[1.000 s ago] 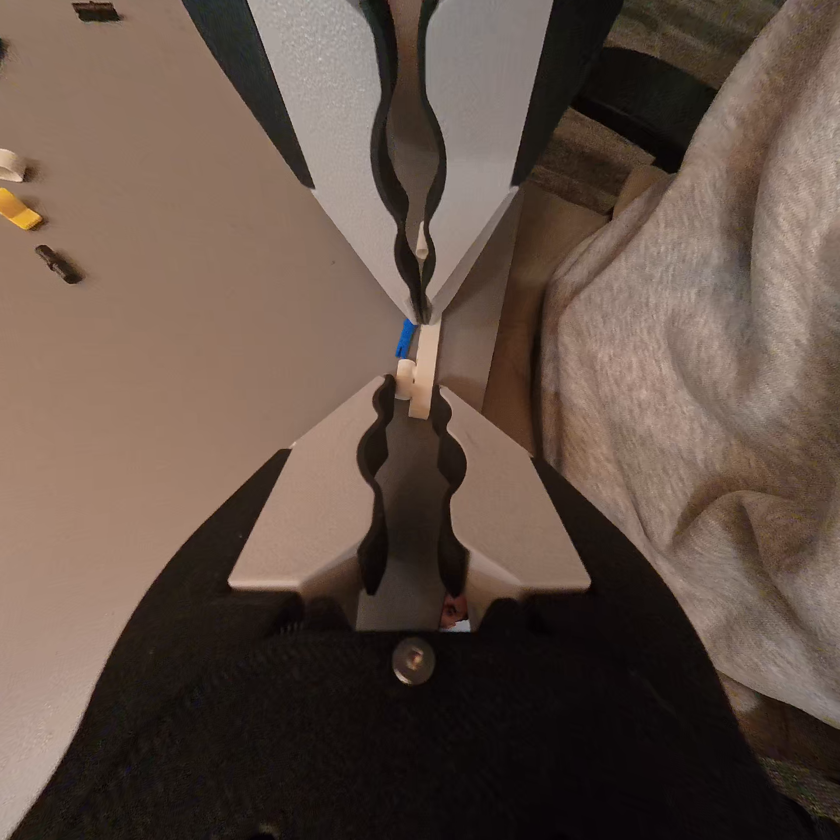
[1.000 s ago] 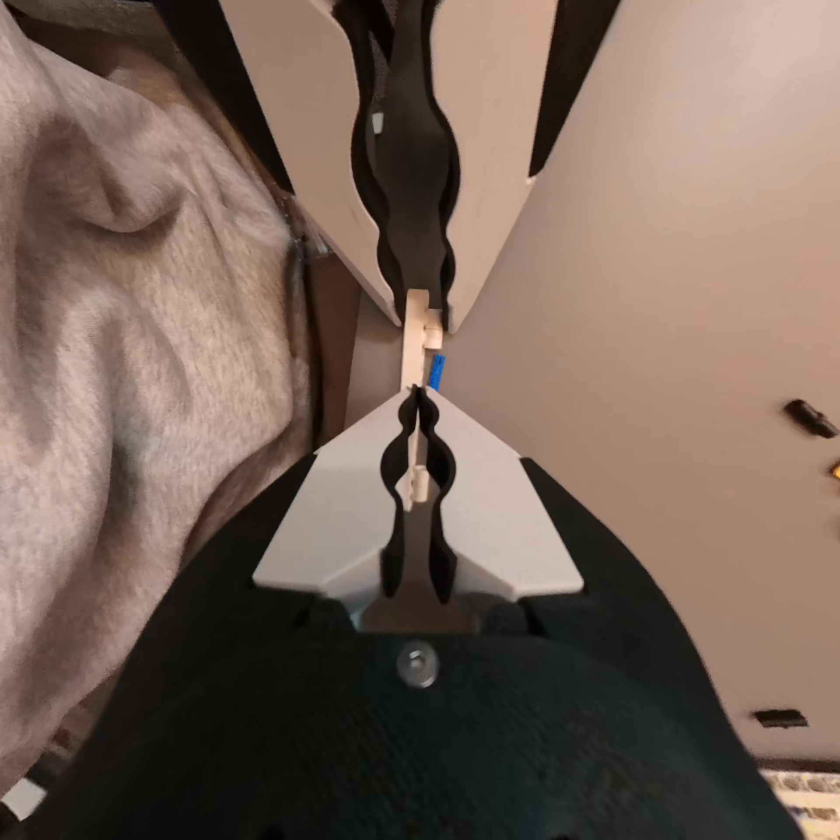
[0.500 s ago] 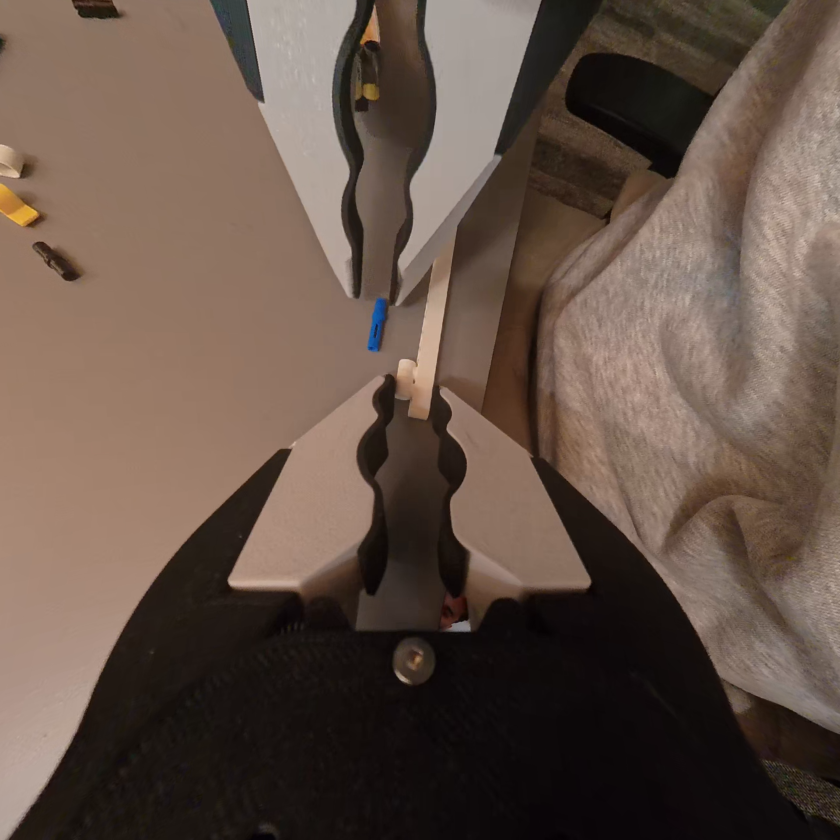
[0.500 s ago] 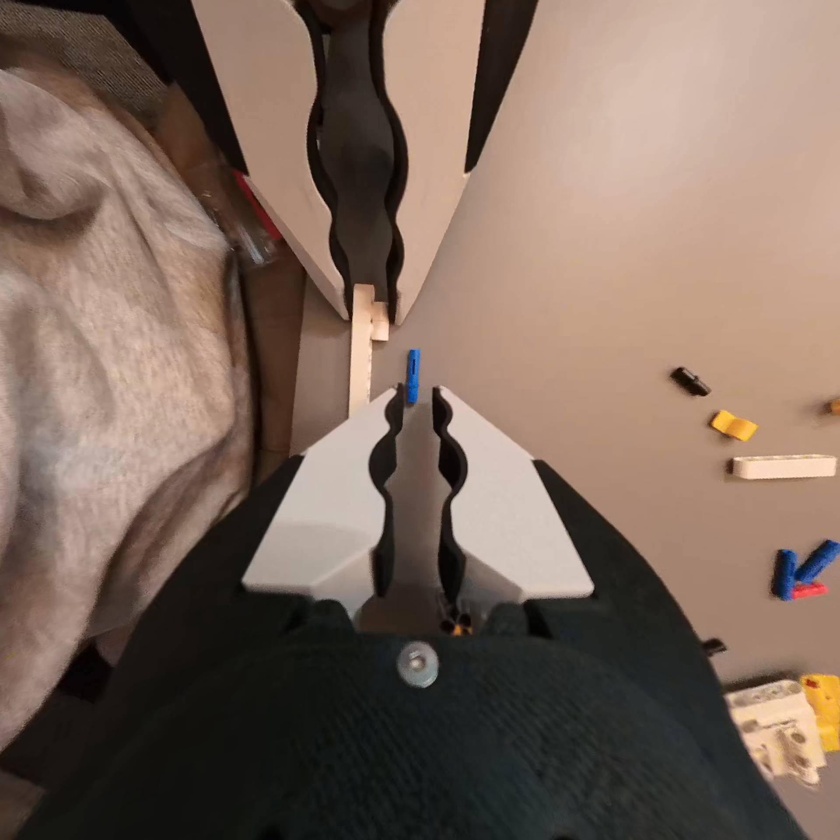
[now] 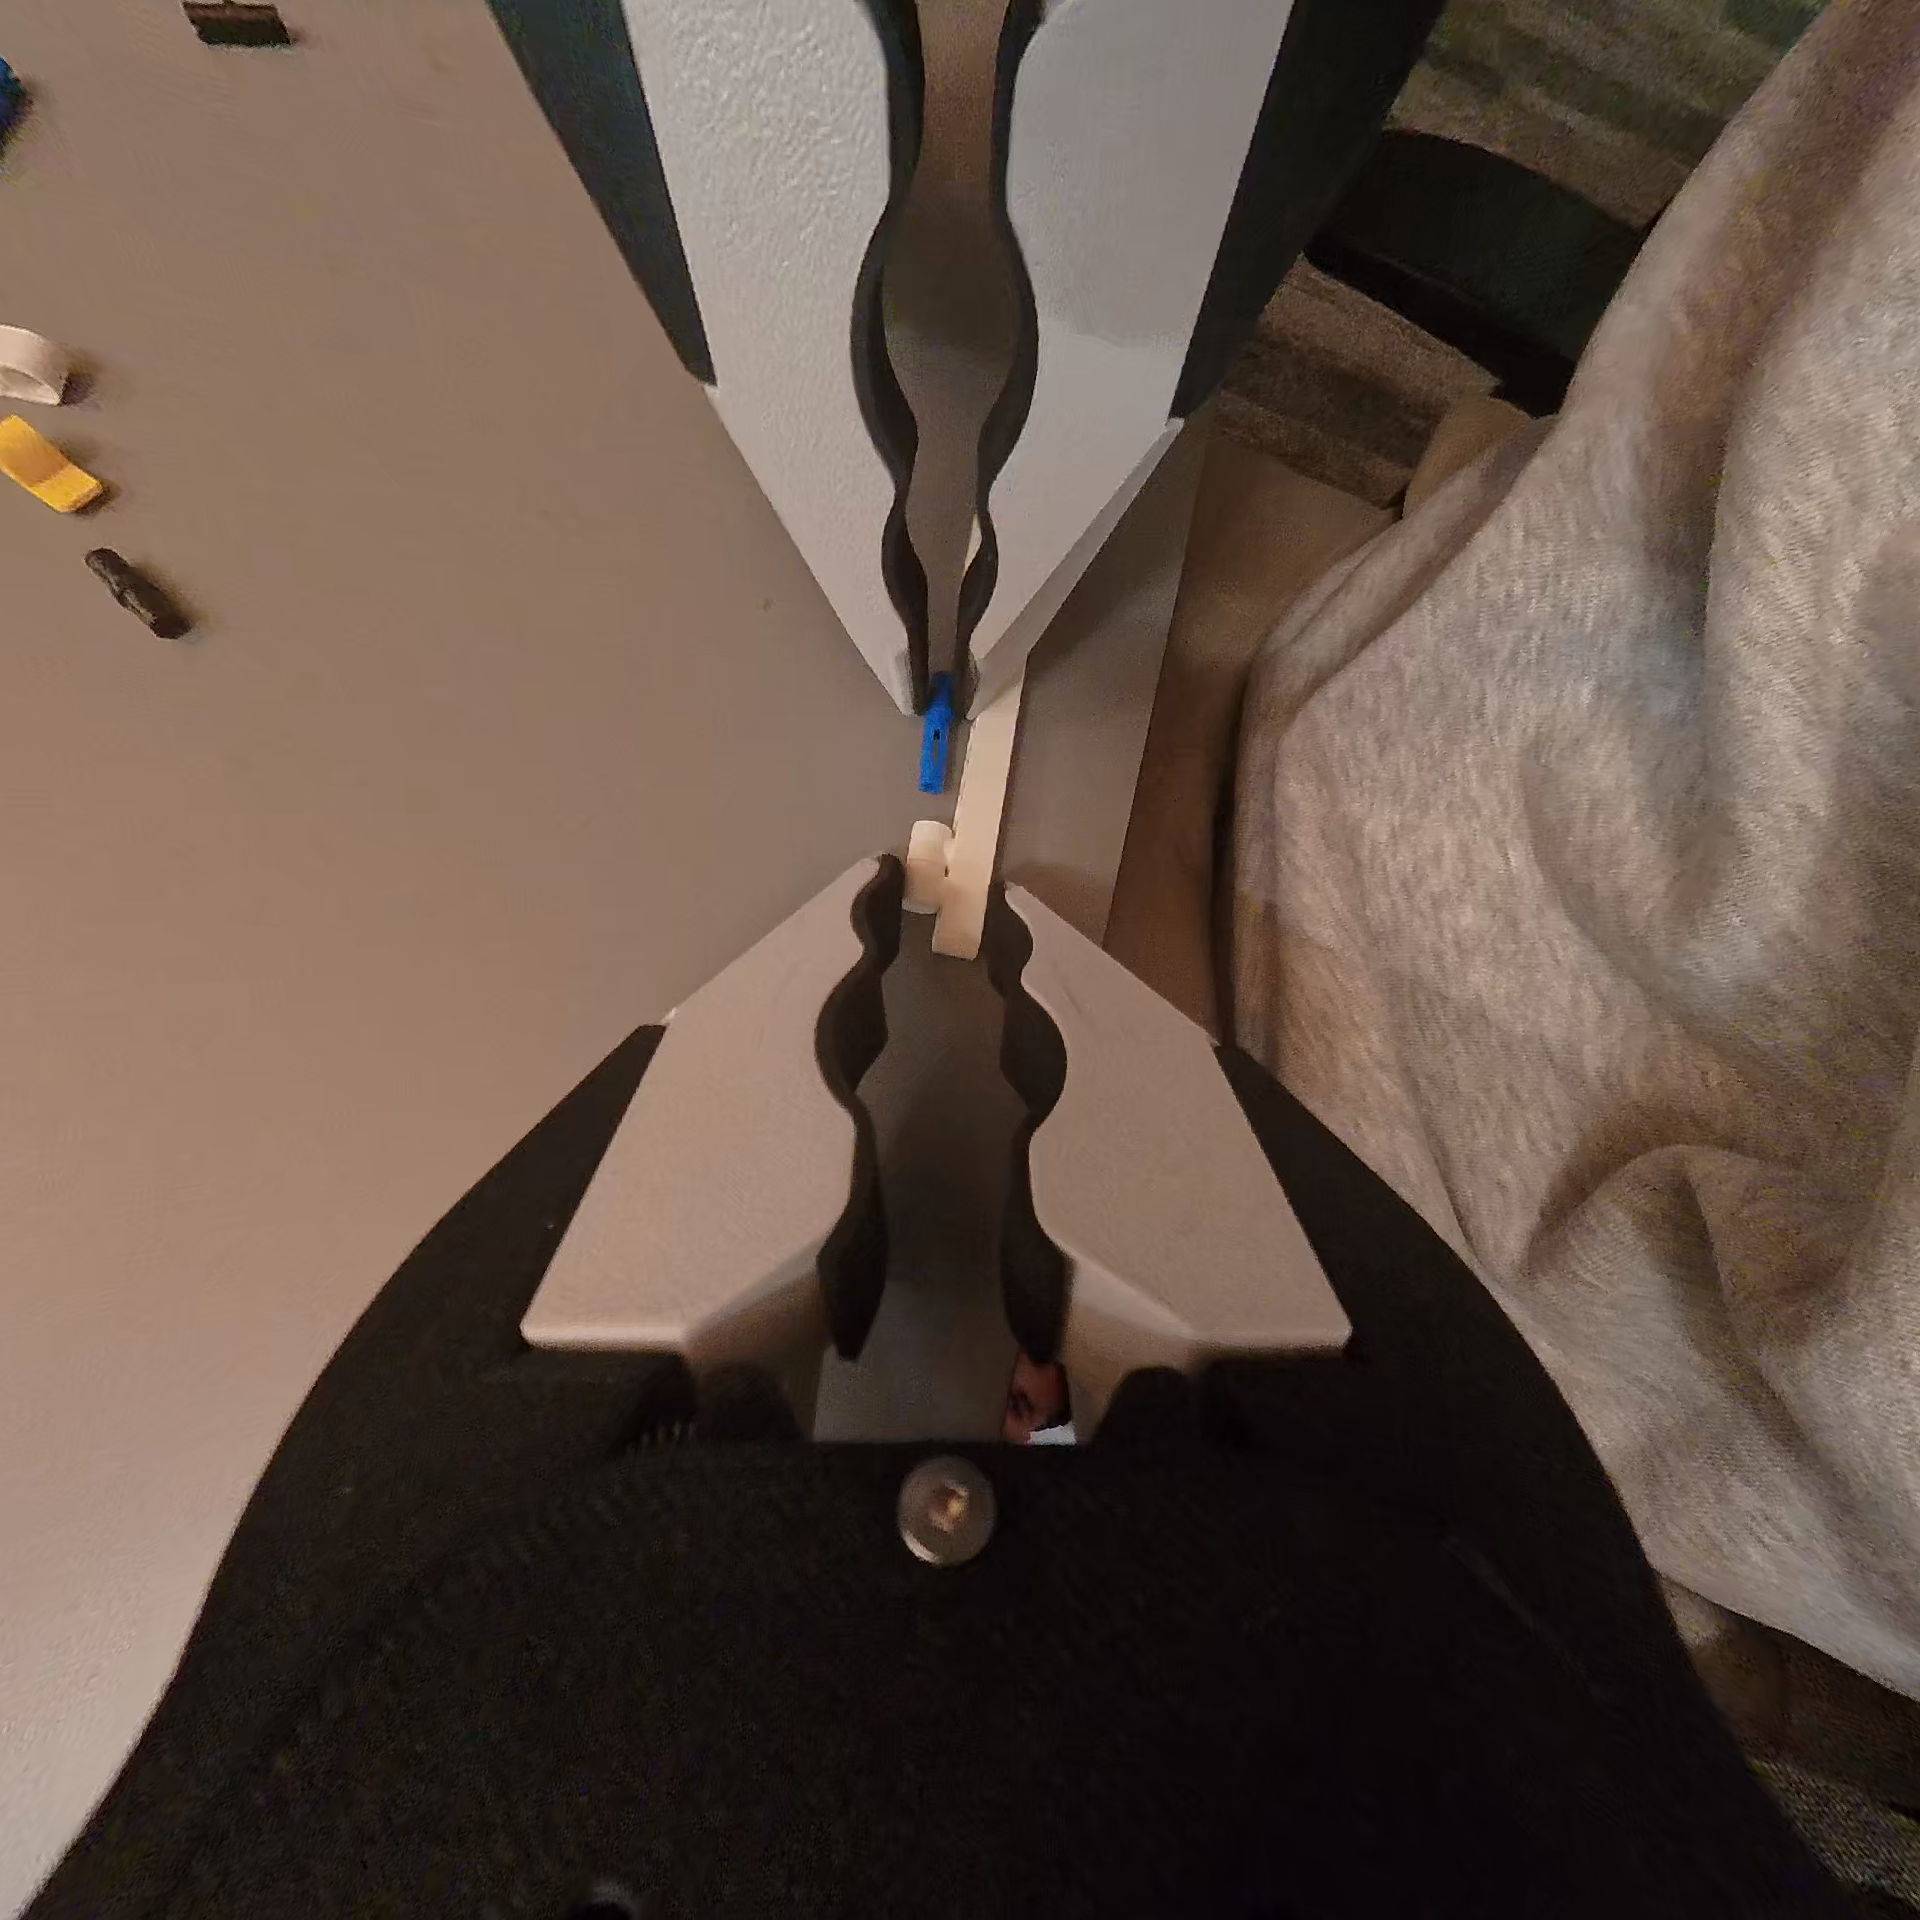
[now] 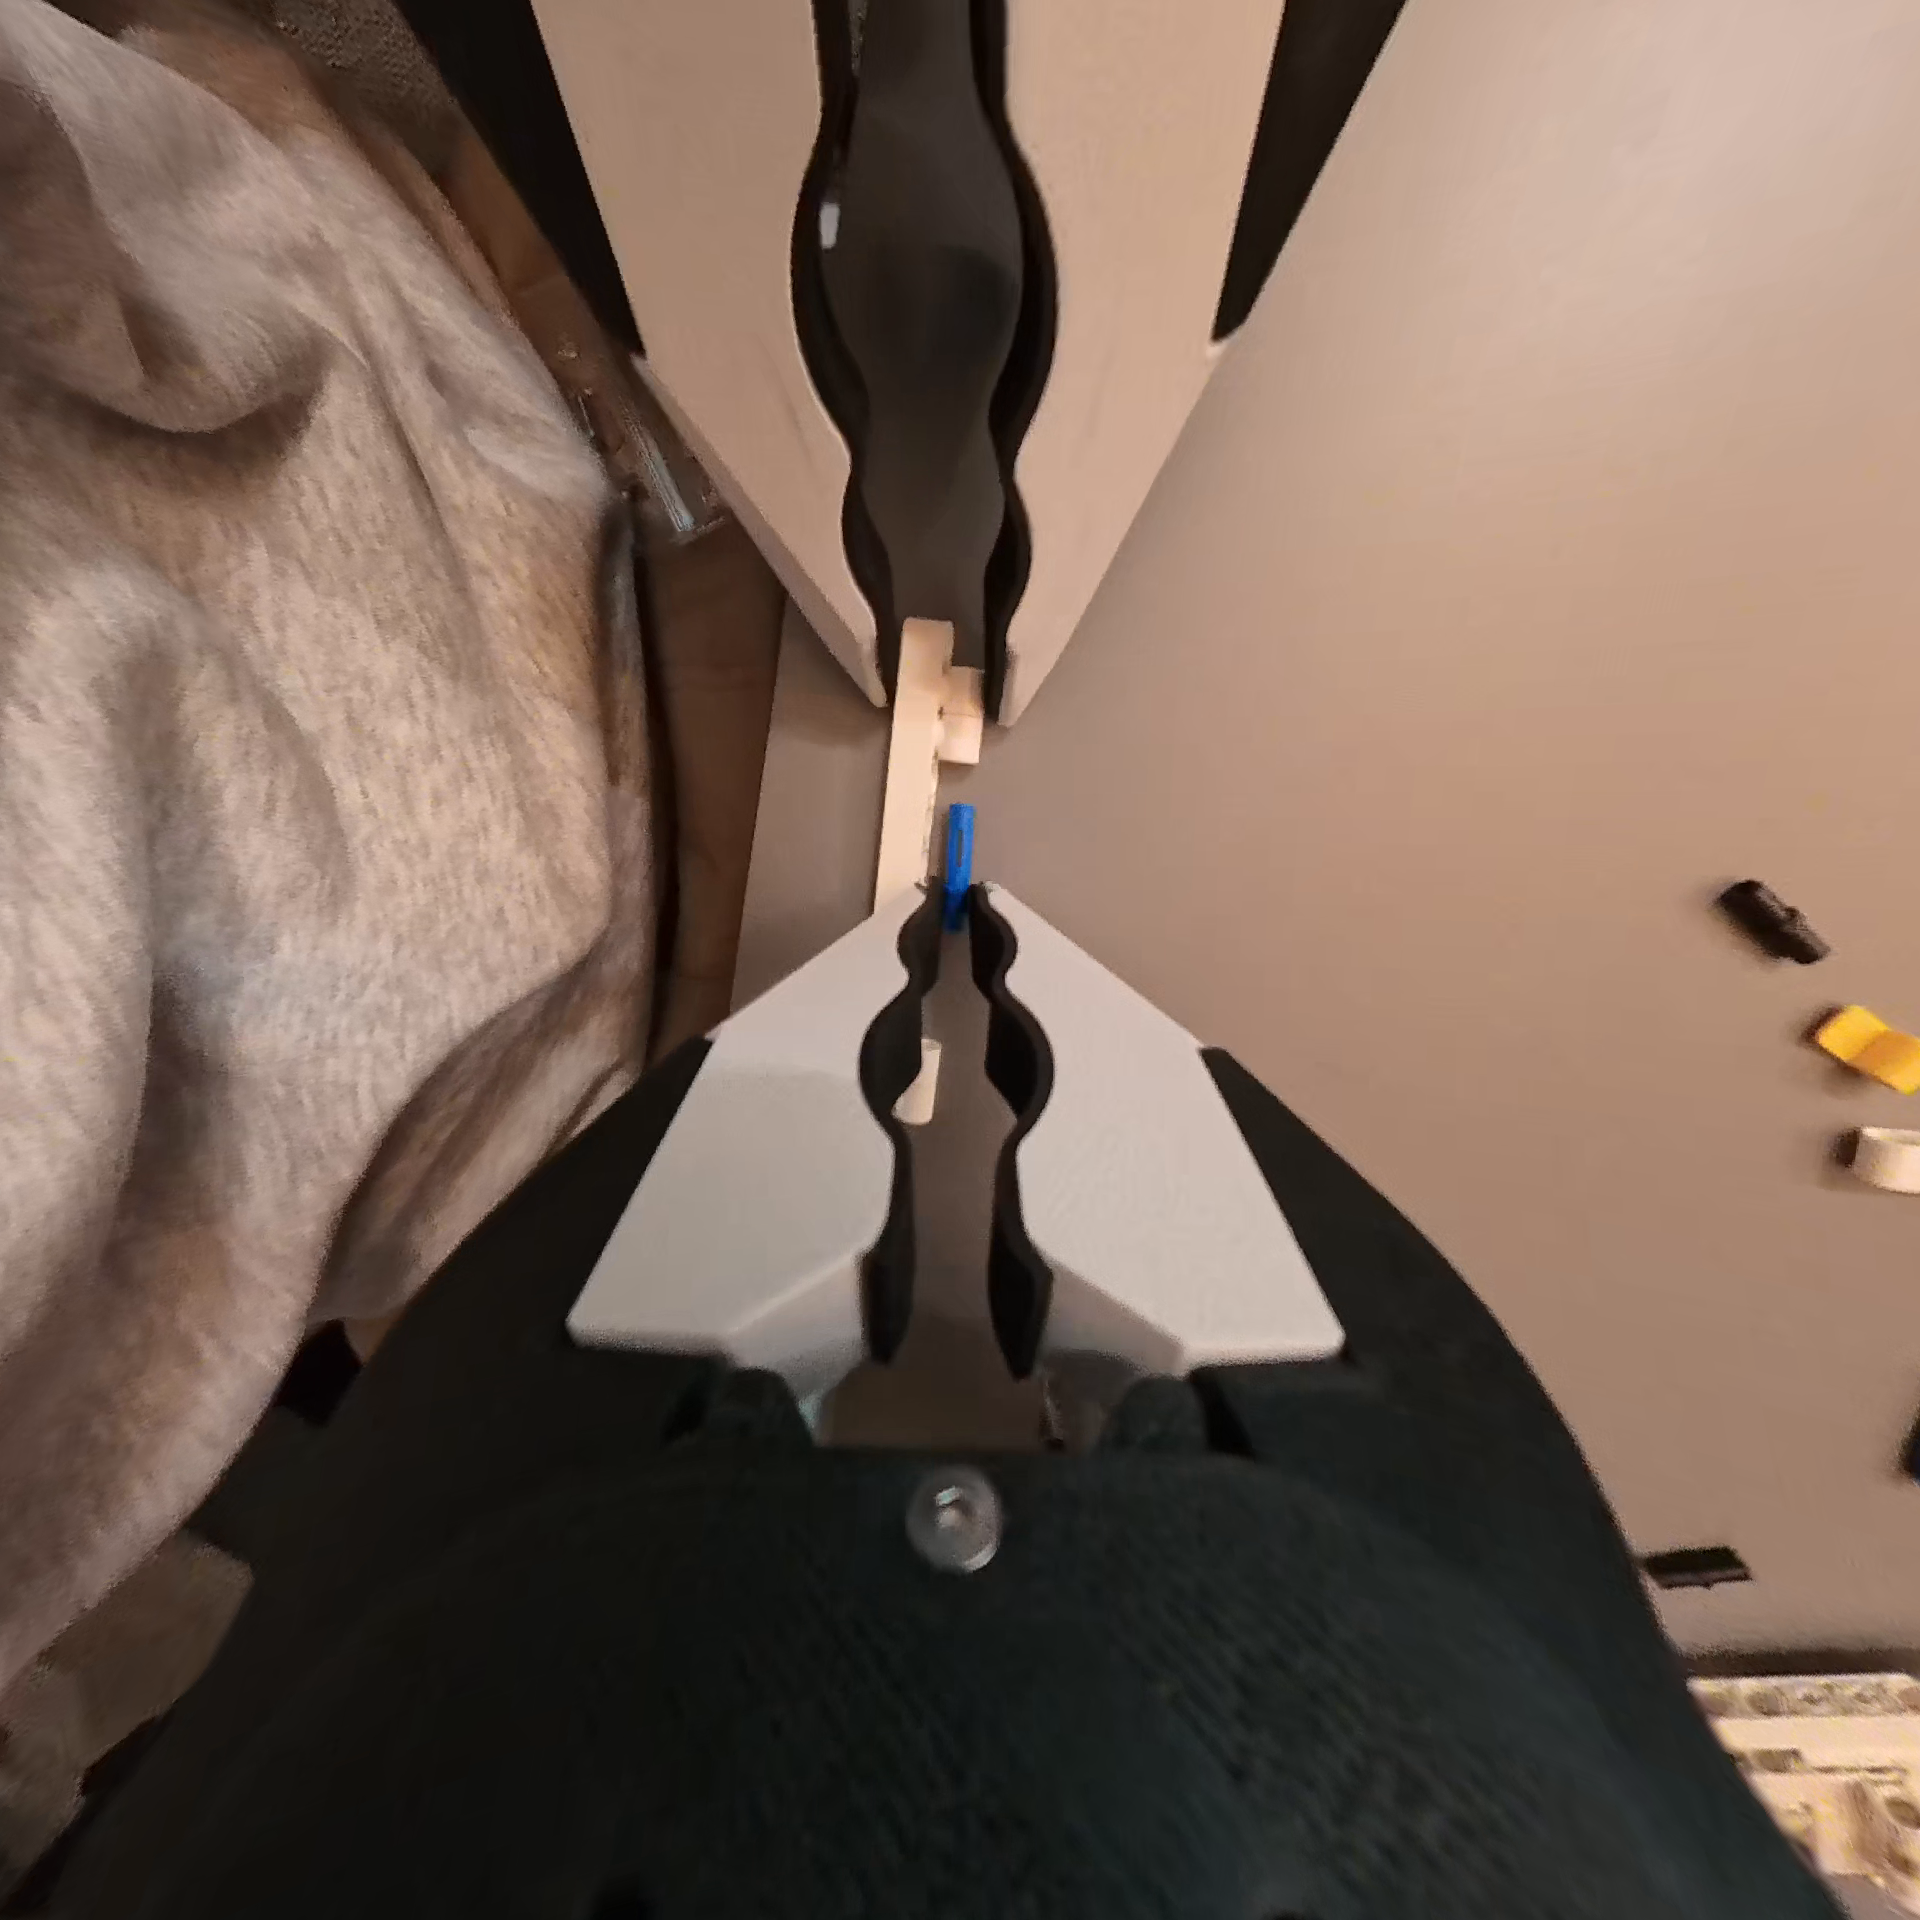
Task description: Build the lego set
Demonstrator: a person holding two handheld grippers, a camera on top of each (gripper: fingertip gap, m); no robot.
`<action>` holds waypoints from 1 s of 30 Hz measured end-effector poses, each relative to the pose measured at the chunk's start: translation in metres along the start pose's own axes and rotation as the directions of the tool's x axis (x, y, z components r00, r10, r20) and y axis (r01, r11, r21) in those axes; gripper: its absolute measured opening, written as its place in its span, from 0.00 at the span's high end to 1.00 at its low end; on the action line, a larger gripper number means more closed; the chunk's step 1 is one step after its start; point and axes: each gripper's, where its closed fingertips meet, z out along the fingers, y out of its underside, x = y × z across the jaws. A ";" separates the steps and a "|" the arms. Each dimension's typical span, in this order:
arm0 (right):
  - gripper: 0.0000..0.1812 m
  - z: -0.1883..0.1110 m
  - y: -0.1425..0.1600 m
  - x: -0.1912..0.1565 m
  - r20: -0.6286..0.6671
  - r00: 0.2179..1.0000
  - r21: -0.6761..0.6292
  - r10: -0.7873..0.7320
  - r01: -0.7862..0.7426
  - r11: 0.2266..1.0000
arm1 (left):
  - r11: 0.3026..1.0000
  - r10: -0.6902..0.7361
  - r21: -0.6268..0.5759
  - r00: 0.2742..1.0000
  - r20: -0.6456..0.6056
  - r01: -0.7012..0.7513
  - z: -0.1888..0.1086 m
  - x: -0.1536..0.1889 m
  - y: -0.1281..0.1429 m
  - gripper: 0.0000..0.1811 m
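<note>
1. The left claw (image 5: 943, 894) grips one white beam (image 5: 982, 790) with a small white connector on its side, above the counter's (image 5: 416, 727) near edge.
2. The right claw (image 6: 954, 902) pinches one blue pin (image 6: 958, 844) just beside the beam, seemingly not yet inserted.
3. Loose on the counter: one yellow piece (image 6: 1865, 1049), one black pin (image 6: 1771, 920), one white piece (image 6: 1886, 1158). Assembly looks early.

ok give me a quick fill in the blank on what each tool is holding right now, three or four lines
1. The right tool pinches a small pin coloured ____.
2. The left tool grips the long beam coloured ____.
3. The pin sits beside the beam, between the two ____.
4. On the table, the loose piece nearest the black pin is coloured ____.

Missing words: blue; white; tools; yellow
</note>
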 end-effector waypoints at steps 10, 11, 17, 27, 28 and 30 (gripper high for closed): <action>0.98 0.002 -0.006 -0.003 0.245 0.962 -0.082 0.124 -0.107 0.991 | 1.000 0.003 0.005 1.000 0.008 -0.003 0.001 0.000 0.000 0.92; 0.98 0.002 -0.006 -0.003 0.267 0.954 -0.086 0.138 -0.119 0.989 | 1.000 0.001 0.005 1.000 0.006 -0.002 0.001 0.001 0.000 0.92; 0.99 -0.001 -0.007 -0.007 0.391 0.897 -0.121 0.208 -0.173 0.977 | 1.000 0.003 0.005 1.000 0.006 -0.003 0.001 0.001 0.000 0.92; 0.99 0.000 -0.007 -0.006 0.482 0.825 -0.106 0.297 -0.281 0.954 | 1.000 0.000 0.006 1.000 0.002 0.000 0.001 0.001 0.000 0.92; 0.99 0.000 -0.007 -0.006 0.483 0.822 -0.106 0.301 -0.287 0.952 | 1.000 0.001 0.006 1.000 0.002 -0.001 0.001 0.001 0.000 0.92; 0.99 0.000 -0.007 -0.005 0.486 0.816 -0.109 0.312 -0.298 0.948 | 1.000 0.002 0.006 1.000 0.003 -0.002 0.001 0.001 0.000 0.92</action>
